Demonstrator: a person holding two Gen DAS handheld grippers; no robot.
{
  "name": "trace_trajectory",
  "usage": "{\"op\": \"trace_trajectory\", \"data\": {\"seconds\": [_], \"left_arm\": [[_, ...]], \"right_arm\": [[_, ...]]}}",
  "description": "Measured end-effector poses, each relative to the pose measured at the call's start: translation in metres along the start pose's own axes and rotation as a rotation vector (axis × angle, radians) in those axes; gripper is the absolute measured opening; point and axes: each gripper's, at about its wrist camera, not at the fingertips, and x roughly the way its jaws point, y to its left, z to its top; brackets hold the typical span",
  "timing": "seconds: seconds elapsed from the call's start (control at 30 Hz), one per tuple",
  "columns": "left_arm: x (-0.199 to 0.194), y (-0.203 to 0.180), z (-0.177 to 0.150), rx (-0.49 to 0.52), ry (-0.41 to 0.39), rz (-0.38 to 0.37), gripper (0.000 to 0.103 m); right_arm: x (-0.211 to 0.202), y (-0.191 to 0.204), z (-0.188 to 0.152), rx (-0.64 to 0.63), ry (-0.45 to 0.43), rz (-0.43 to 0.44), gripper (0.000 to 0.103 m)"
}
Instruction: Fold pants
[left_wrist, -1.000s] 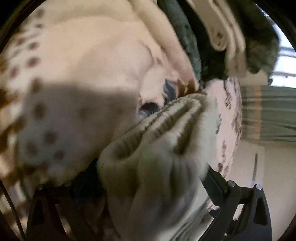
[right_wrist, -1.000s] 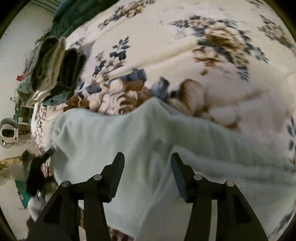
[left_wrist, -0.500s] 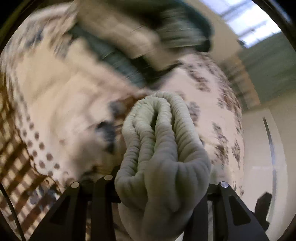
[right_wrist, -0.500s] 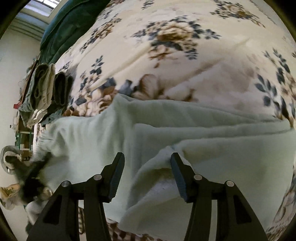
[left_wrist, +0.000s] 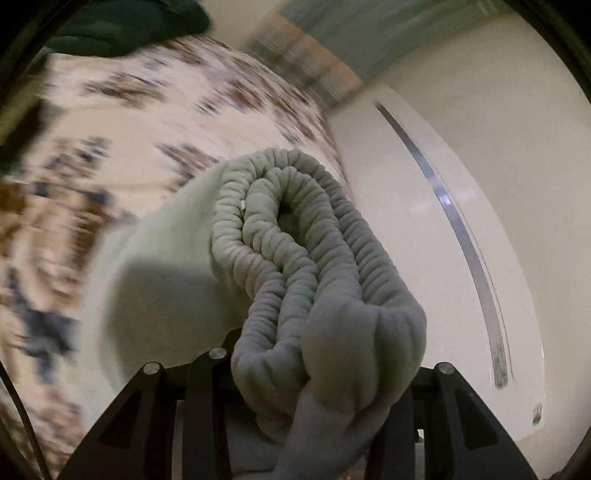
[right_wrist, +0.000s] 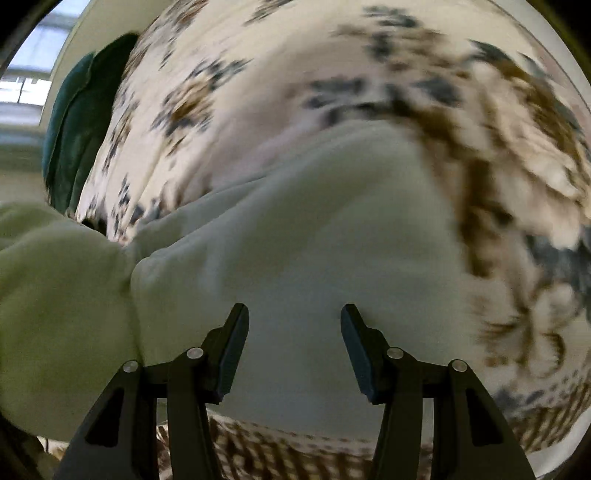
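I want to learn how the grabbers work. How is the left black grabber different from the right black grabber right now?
The left gripper is clamped on the bunched ribbed waistband of the pale green fleece pants; its jaws have just been closing. The right gripper stands open with nothing pinched. The left one lifts its cloth clear of the floral bedspread; the right one hangs over pants fabric lying flat on the bedspread. Both are black with two fingers.

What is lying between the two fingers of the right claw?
Only a flat stretch of the pale green pants, seen in the right wrist view. The right claw is open above the cloth, with no fold gripped.
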Motion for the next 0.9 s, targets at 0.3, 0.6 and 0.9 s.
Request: {"op": "trace_trajectory", "data": {"seconds": [0.3, 0.6, 0.9], "left_arm": [[0.153, -0.078, -0.077, 0.164, 0.219, 0.068, 0.033], [0.204, -0.093, -0.107, 0.237, 0.406, 0.222, 0.071], [0.12, -0.113, -0.07, 0.138, 0.344, 0.18, 0.097]], "right_arm": [[-0.056, -0.137, -0.004, 0.189, -0.075, -0.056, 0.055], [-0.084, -0.224, -0.004, 0.307, -0.076, -0.036, 0.055], [-0.108, -0.209, -0.002, 0.235, -0.084, 0.033, 0.086]]}}
